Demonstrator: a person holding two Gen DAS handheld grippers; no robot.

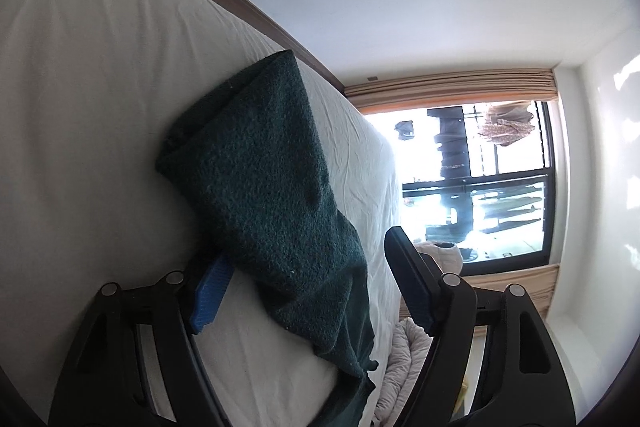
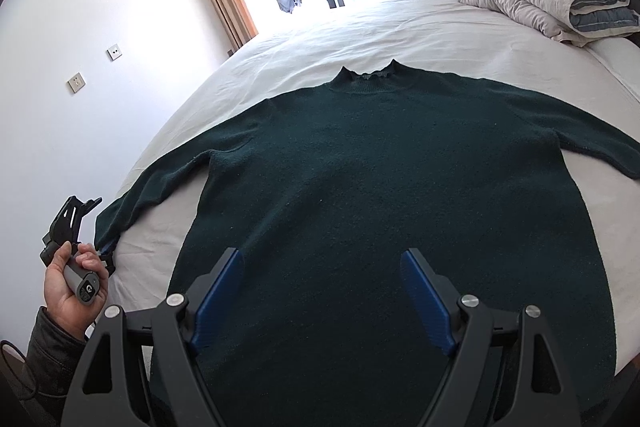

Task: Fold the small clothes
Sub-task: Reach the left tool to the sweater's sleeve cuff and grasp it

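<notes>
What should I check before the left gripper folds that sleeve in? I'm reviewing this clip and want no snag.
1. Sweater spread flat on the bed, collar away from the person: ok.
2. Left sleeve lies between the left gripper fingers: ok.
3. Pads pressing on the sleeve: not ok; the jaws stand wide, one pad partly under the cloth.
4. Right gripper open, hovering over the hem, holding nothing: ok.
5. Folded duvet lies apart from the sweater: ok.
6. Far cuff of the right sleeve: cannot tell, out of frame.
</notes>
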